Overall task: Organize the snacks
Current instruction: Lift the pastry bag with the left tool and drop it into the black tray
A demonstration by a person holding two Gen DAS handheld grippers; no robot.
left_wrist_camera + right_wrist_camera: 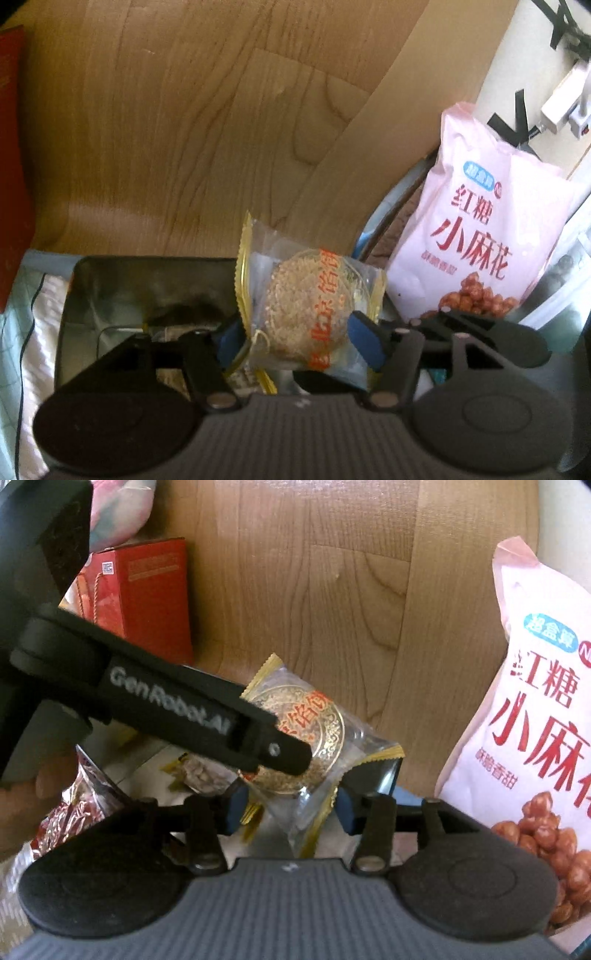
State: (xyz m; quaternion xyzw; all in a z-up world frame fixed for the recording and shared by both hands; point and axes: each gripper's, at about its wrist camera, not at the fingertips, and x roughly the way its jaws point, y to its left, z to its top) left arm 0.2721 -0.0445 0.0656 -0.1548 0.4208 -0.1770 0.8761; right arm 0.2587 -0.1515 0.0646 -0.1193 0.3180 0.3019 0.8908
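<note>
Wood-grain wall behind, both claws [295, 334] [290, 808] spread around one clear-wrapped round sesame cake [306, 317], not yet stowed; pink snack bag [476, 236] waits

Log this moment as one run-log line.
left hand-held gripper: around wrapped sesame cake | right hand-held gripper: around second wrapped cake | pink snack bag: upright

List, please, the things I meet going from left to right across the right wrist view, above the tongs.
Red box → round pastry in a clear wrapper → pink snack bag.
</note>
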